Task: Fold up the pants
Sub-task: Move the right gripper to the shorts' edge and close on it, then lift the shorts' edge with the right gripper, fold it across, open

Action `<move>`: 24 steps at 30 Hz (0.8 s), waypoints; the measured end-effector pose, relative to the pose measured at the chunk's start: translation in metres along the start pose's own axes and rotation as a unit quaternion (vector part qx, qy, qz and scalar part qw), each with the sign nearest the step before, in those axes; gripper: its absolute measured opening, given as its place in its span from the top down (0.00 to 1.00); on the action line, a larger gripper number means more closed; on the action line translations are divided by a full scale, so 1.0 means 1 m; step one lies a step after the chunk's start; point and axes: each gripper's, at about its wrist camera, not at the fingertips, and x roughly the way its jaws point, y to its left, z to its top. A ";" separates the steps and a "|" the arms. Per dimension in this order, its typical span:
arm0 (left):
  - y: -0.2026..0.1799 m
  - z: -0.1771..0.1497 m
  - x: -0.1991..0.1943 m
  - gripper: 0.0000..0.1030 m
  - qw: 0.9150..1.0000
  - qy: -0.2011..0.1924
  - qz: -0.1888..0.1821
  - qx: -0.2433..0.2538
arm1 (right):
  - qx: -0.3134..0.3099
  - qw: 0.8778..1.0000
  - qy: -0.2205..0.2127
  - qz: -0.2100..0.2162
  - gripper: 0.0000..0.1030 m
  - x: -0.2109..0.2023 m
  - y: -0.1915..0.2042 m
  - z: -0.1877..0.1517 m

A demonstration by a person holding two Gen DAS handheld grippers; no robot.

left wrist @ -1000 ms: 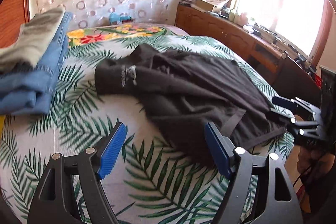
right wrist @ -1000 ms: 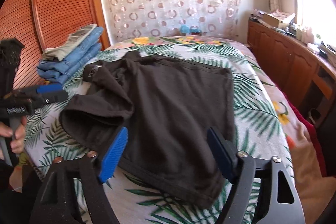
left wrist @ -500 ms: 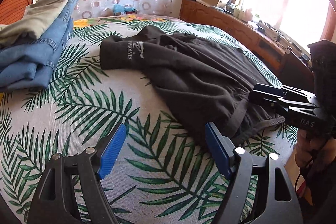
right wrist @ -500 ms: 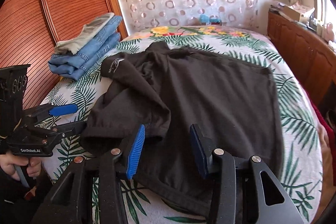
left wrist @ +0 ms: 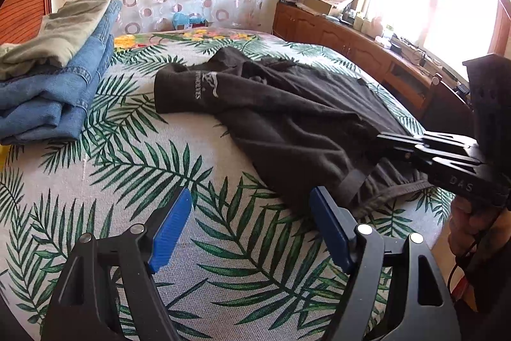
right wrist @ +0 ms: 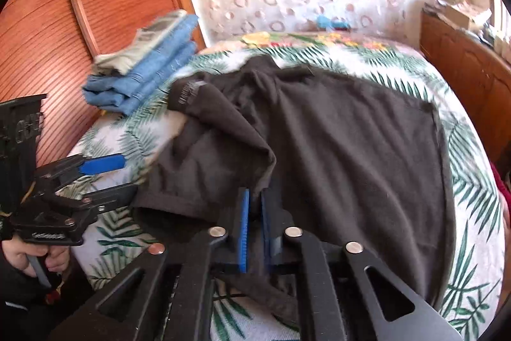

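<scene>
Looking at this one, it's the very start of the fold: grabbing the near edge of the dark pants [right wrist: 335,155], which lie rumpled across the middle of the leaf-print bed [left wrist: 121,168]. One leg is flopped over the other on the side toward the stack of folded jeans [left wrist: 54,91], and the printed hem ends up closest to that stack.

The right gripper [right wrist: 254,213] has its blue pads pinched together on a bunched fold of the pants at the near edge, so the cloth is caught between the jaws. The left gripper [left wrist: 250,232] hangs over bare bedspread just beside the waistband end of the pants, jaws wide, nothing between them. A hand [right wrist: 35,254] shows on its handle in the right wrist view.

My guess for the next bit: the left one needs to slide over to the pants and pinch the waistband near that strap, then both can lift and shake the legs out flat before any real folding. The bunched grip looks thick, so I'd watch that it's not grabbing both layers.
</scene>
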 end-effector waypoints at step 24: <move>-0.028 0.018 -0.025 0.25 0.999 -0.038 -0.017 0.021 | -0.015 0.993 -0.110 -0.030 0.95 -0.106 -0.005 -0.015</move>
